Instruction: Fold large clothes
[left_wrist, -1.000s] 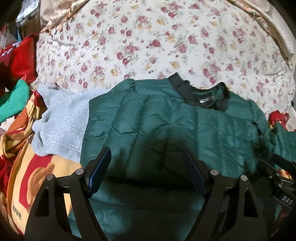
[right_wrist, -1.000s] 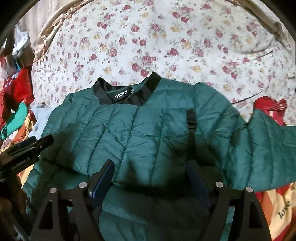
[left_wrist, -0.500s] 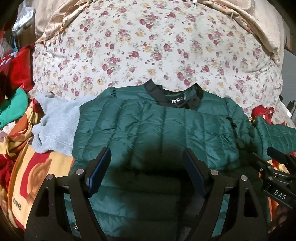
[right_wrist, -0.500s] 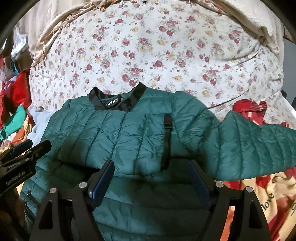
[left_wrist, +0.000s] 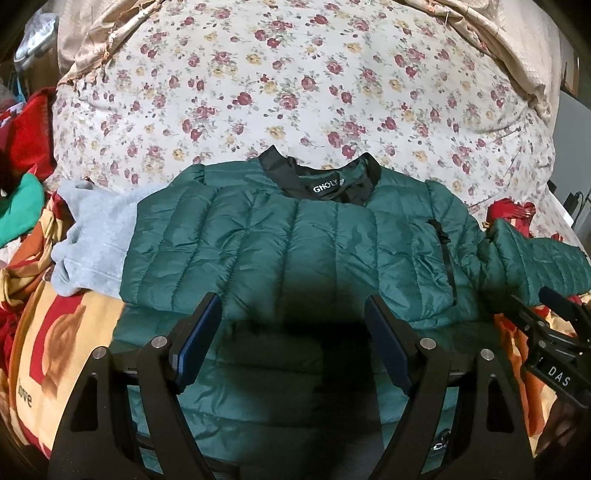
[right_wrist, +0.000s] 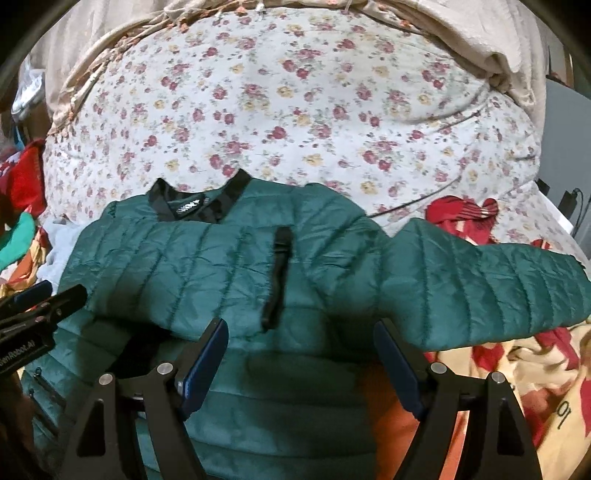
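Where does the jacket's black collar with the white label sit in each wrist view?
Left wrist: black collar sits above centre, slightly right of the middle.
Right wrist: collar sits left of centre, at mid height.
Shared landmark: the black chest zipper, right of the collar in both.

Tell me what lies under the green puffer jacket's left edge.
A light grey sweatshirt sticks out from beneath the green puffer jacket, resting on a patterned blanket. How far it extends underneath is covered by the jacket.
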